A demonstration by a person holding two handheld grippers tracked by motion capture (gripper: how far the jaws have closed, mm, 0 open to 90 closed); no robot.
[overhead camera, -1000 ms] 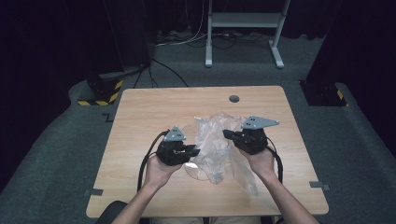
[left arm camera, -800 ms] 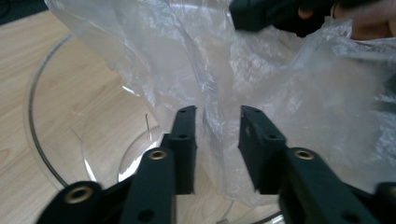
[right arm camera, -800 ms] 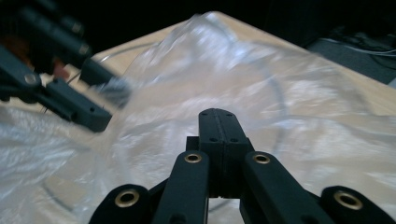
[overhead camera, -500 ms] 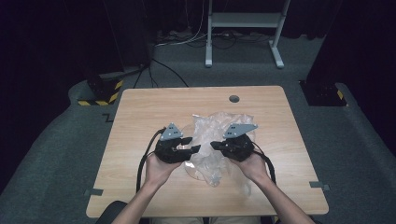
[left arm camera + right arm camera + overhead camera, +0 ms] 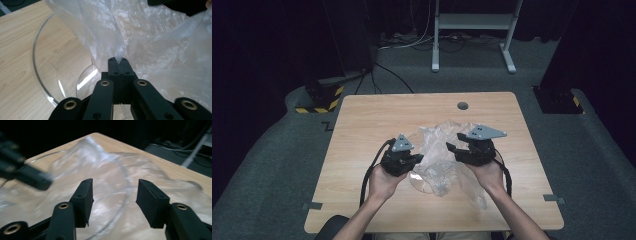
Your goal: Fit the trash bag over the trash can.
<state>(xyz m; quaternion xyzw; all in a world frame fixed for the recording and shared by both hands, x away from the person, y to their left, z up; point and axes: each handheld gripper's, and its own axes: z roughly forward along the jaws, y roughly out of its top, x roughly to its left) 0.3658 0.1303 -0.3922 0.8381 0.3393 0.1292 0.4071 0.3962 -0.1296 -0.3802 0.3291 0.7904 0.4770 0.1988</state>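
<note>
1. The table (image 5: pixel 362 120) is bare wood along its far edge and down its whole left side; a gripper could pass there freely.
2. A small round hole (image 5: pixel 462 106) sits near the far edge, flush with the surface, no bar to passing.
3. The middle is taken by a crumpled clear plastic bag (image 5: pixel 447 150) lying over a clear glass bowl (image 5: pixel 41 62); the bag trails toward the near edge on the right.
4. The left gripper (image 5: pixel 404 161) and right gripper (image 5: pixel 462 150) flank the bag, leaving only a narrow gap between them above it.
5. The right edge and the near left corner lie open.
</note>
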